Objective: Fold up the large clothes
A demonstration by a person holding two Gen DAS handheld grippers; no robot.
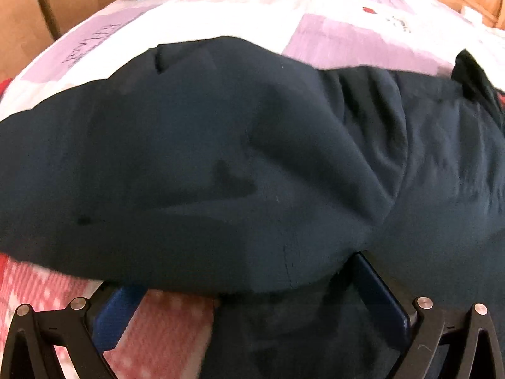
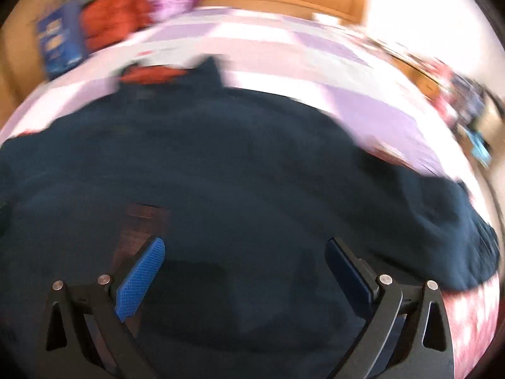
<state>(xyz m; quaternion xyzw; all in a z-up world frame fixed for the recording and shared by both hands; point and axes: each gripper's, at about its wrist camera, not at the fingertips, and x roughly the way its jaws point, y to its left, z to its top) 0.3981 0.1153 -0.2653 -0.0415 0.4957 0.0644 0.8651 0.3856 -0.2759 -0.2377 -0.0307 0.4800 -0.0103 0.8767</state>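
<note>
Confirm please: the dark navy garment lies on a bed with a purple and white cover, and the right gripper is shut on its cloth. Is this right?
Not quite. The right gripper is open: the right wrist view shows its two blue-padded fingers spread wide apart above the dark navy garment, gripping nothing. The rest holds: the garment lies on the bed's purple and white cover.

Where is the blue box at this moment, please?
The blue box stands at the bed's far edge, upper left in the right wrist view, beside an orange-red bundle, beyond the dark garment.

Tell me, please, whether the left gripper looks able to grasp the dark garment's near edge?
Probably yes: the left gripper stands open, and the dark garment already drapes between its fingers, with nothing visibly in the way.
</note>
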